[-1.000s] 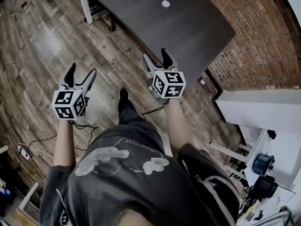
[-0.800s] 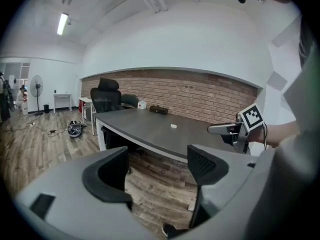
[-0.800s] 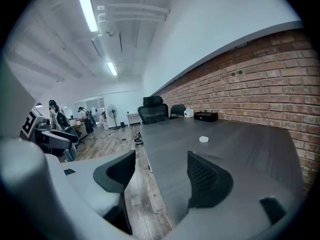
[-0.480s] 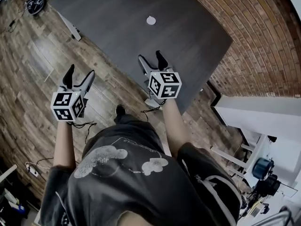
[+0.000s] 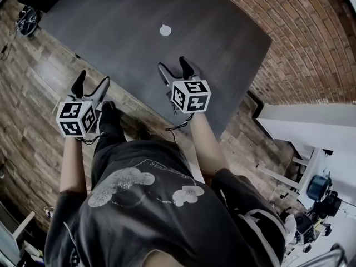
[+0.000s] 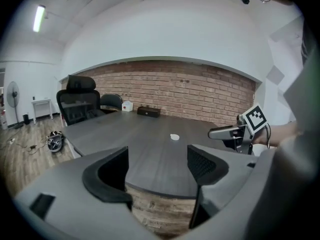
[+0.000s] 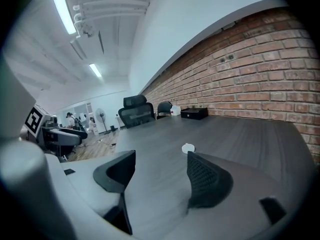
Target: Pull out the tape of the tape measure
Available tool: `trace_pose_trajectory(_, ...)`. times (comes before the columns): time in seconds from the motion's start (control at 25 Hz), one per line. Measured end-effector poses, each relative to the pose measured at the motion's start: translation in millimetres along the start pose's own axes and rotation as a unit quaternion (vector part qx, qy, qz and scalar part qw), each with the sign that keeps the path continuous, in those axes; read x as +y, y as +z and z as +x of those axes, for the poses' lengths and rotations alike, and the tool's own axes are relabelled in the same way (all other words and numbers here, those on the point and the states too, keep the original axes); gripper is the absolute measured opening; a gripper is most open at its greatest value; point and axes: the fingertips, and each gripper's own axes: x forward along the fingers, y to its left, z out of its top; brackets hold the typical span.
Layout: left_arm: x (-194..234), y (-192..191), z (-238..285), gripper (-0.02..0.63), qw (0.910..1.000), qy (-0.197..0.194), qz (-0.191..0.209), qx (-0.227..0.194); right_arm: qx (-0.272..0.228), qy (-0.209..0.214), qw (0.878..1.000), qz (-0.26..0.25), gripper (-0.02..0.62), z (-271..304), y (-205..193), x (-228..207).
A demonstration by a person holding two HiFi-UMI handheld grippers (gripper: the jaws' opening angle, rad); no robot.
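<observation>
at the near edge of the desk (image 5: 139,15) the left gripper (image 5: 93,79) hangs just off it and the right gripper (image 5: 171,65) just over it, both with jaws spread on nothing. a black box (image 6: 148,111) sits at the far edge, its contents hidden. the tape measure (image 5: 165,30), a small pale round case well in from every edge, looks light, hard and smooth, so it may skid: pinch the case across its flat sides and draw the tab with the other gripper.

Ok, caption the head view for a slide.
Open, empty left gripper and right gripper near a table edge; tape measure ahead, untouched.
</observation>
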Motion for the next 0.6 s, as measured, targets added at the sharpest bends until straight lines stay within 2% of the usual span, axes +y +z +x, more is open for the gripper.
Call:
trace_pose_trajectory(0.32,33,35,98,0.362,0.9948,-0.090,0.045,0.018,0.028,-0.057,0.998,0.001,0.310,51,4,-18)
trace_pose_trajectory(0.44,41,52,136,0.362,0.9876,-0.137,0.067,0.036,0.035,-0.093,0.995,0.025,0.310,68,10,-28)
trace_pose_trajectory(0.6,38,79,179,0.362,0.9733,-0.202,0.099,0.046,0.044,-0.136,0.988,0.055,0.310,84,19,-45)
